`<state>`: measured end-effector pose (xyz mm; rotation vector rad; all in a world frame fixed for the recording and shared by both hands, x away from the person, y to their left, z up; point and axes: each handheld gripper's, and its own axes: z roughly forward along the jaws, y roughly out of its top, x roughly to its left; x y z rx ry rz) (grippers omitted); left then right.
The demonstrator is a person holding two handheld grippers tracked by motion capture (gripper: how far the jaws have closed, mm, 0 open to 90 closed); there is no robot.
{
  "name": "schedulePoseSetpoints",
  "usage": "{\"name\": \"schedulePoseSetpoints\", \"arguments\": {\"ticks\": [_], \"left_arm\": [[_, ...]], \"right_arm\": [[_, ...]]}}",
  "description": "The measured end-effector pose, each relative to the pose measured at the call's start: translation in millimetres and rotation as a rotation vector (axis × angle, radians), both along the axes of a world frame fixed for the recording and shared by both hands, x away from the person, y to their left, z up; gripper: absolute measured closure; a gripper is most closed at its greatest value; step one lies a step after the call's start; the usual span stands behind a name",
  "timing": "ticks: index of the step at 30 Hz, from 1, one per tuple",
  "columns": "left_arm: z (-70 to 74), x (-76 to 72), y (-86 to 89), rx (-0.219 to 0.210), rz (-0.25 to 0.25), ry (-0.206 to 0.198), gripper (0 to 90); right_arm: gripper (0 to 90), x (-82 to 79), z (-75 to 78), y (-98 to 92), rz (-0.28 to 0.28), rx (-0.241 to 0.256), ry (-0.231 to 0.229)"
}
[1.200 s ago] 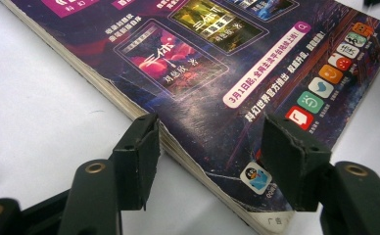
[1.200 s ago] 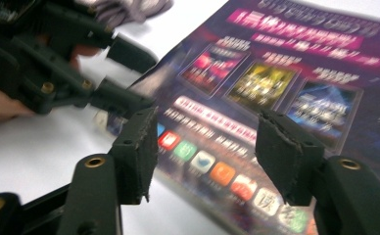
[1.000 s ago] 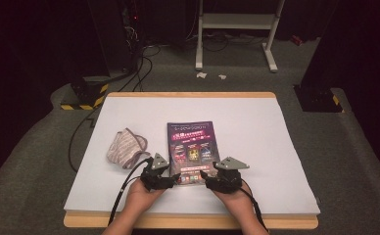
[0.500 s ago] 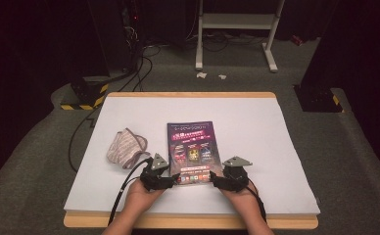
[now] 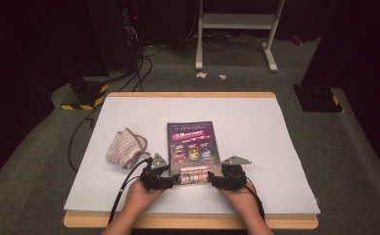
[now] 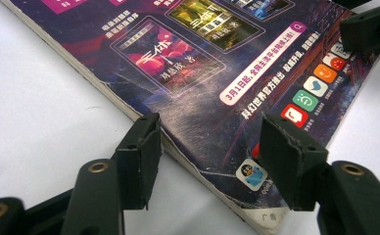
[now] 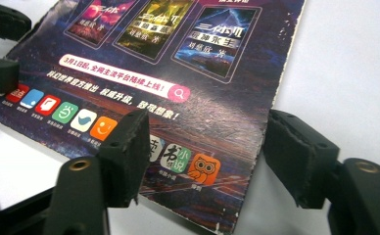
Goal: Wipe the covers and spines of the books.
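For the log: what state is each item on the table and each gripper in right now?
Purple-covered softcover magazine: closed, flat on the white table, near edge worn.
Striped beige cloth pouch: crumpled, lying left of the magazine, apart from it.
Left gripper: open, jaws astride the magazine's near left corner.
Right gripper: open, jaws astride its near right corner.

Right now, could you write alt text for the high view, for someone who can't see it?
A person's two hand-held grippers, left gripper and right gripper, meet the near corners of a purple magazine on a white table; a striped cloth pouch lies left.
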<state>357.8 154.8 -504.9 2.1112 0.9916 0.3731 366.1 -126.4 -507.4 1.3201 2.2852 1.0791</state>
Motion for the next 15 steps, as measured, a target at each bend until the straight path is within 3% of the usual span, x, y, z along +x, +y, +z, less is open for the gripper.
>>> {"name": "schedulePoseSetpoints", "arguments": {"ticks": [10, 15], "left_arm": [[-0.2, -0.7, 0.4, 0.003, 0.012, -0.006, 41.3], [-0.1, -0.9, 0.3, 0.005, 0.012, -0.008, 41.2]], "right_arm": [[36.7, -5.9, 6.6, 0.4, -0.003, 0.042, -0.062], [37.2, -5.1, 5.2, 0.9, -0.001, 0.024, -0.060]]}}
